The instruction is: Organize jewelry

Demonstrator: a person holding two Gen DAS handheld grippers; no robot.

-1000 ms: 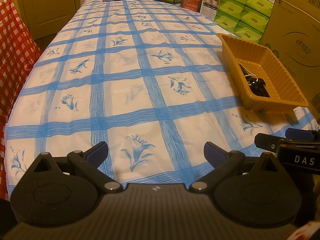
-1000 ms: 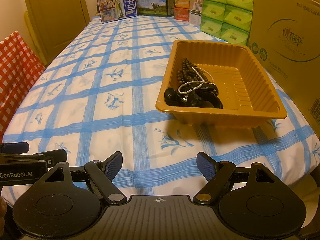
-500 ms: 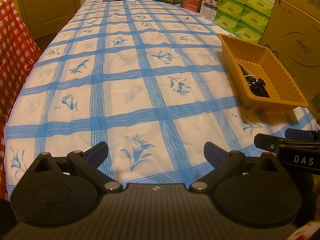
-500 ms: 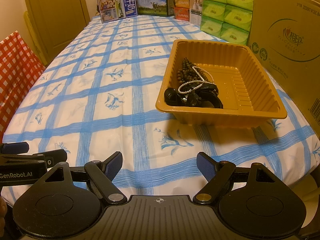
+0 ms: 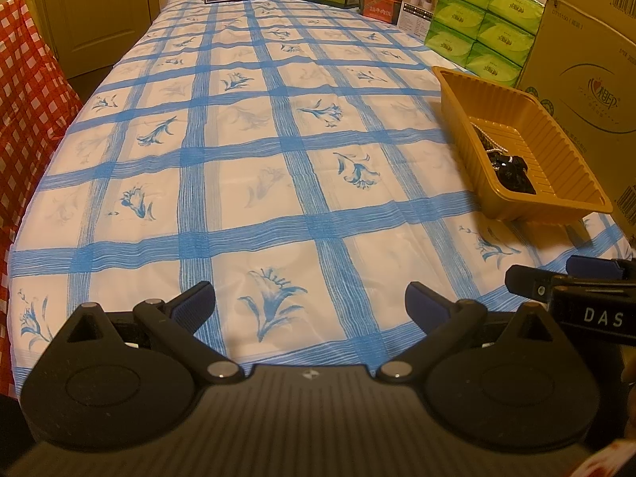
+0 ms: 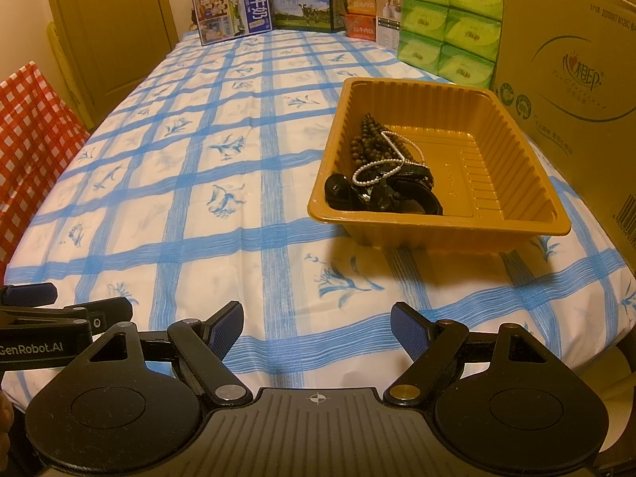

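An orange plastic tray (image 6: pixel 512 147) sits on the right side of a table with a blue-checked cloth (image 6: pixel 238 183). In the tray's left half lies a heap of jewelry: a dark bead string (image 6: pixel 367 145), a white pearl strand (image 6: pixel 381 167) and black pieces (image 6: pixel 397 198). The same tray (image 5: pixel 556 151) shows at the right of the left wrist view. My right gripper (image 6: pixel 317 332) hovers open over the table's near edge, short of the tray, with nothing between its fingers. My left gripper (image 5: pixel 310 302) is open and empty beside it, to the left.
A large cardboard box (image 6: pixel 572 79) stands right behind the tray. Green tissue packs (image 6: pixel 449 20) and milk cartons (image 6: pixel 234 10) line the table's far end. A red checked cloth (image 6: pixel 28 127) hangs at the left. A wooden door (image 6: pixel 115 20) is behind.
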